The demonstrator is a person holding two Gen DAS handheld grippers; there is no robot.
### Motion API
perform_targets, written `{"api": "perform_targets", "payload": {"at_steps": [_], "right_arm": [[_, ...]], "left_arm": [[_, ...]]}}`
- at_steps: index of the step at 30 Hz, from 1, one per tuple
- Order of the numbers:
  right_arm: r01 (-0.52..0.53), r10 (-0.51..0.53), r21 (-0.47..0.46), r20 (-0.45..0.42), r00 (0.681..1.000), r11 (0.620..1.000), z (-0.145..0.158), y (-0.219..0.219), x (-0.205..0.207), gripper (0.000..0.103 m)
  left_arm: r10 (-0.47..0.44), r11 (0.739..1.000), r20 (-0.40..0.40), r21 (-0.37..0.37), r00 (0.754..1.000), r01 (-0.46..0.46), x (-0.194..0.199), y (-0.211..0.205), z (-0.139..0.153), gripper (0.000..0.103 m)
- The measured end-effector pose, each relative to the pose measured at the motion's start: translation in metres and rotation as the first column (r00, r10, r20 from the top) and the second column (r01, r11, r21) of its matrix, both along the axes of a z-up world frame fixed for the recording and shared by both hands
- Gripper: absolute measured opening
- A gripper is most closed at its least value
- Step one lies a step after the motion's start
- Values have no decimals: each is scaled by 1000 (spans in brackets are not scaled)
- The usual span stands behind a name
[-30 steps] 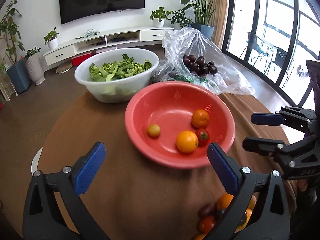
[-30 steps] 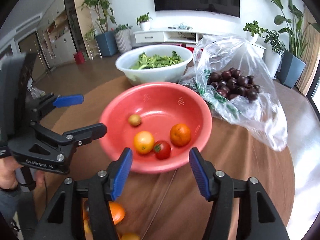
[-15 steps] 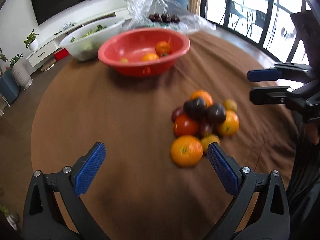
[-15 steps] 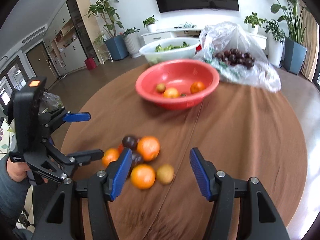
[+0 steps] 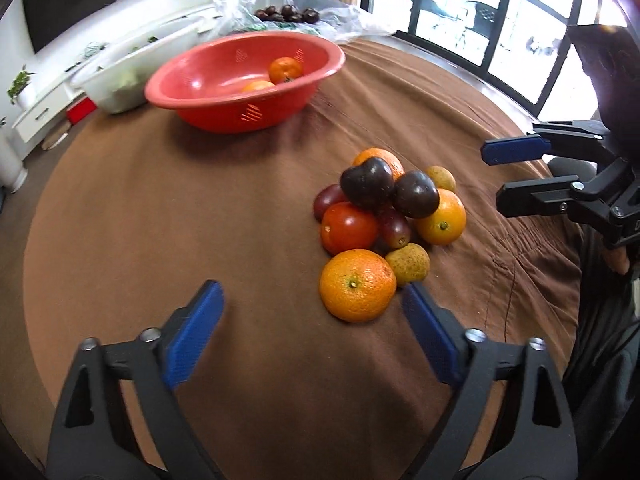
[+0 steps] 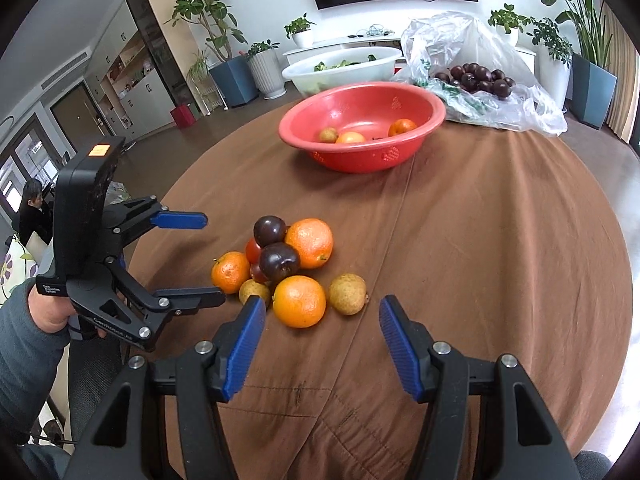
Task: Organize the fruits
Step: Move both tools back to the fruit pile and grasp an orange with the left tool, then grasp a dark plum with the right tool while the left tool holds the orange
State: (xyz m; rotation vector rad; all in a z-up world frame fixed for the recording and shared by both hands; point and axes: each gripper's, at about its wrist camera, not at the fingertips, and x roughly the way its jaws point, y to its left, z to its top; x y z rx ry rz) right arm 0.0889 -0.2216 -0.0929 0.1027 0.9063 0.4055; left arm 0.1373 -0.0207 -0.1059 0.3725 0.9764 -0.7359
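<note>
A pile of fruit (image 5: 390, 216) lies on the brown tablecloth: oranges, a red tomato (image 5: 348, 227), dark plums (image 5: 367, 182) and small yellow-brown fruits. The pile also shows in the right wrist view (image 6: 286, 268). A red bowl (image 5: 224, 114) farther back holds several fruits; it shows in the right wrist view too (image 6: 416, 138). My left gripper (image 5: 314, 332) is open and empty, just short of the nearest orange (image 5: 357, 285). My right gripper (image 6: 322, 338) is open and empty, just short of an orange (image 6: 299, 301) and a yellow-brown fruit (image 6: 347, 293).
A white bowl of greens (image 6: 340, 70) stands behind the red bowl. A clear plastic bag with dark plums (image 6: 476, 78) lies at the back right. The round table's edge (image 6: 624, 264) curves close on the right. Windows and potted plants surround the table.
Both grippers have pulled back from the red bowl and lowered toward the fruit pile, which now lies right in front of their open fingers.
</note>
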Motion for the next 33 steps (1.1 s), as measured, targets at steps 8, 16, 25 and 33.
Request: {"api": "perform_targets", "payload": {"at_steps": [8,16,25,33], "right_arm": [[-7,7,1,-7,1000,1000,-3,0,-1,63],[-3,3,3,-18,1000,1000,-6,-4,-1,63],[-1,1,-17,-29,1000,1000,-12,-8,8,62],[-2,3,24,-58,998,1000,-19,-16,25,53]], "left_arm": [[-92,996,-33,-21,995,92,1,-8,-6,57],[-166,986,-46,-27,985,165,-1,-18,-8,36],[-101,994,-37,-50,994,99,-7,-10,-7,36],[-37,996,-31,-76,999,35,-19,1,-4,36]]}}
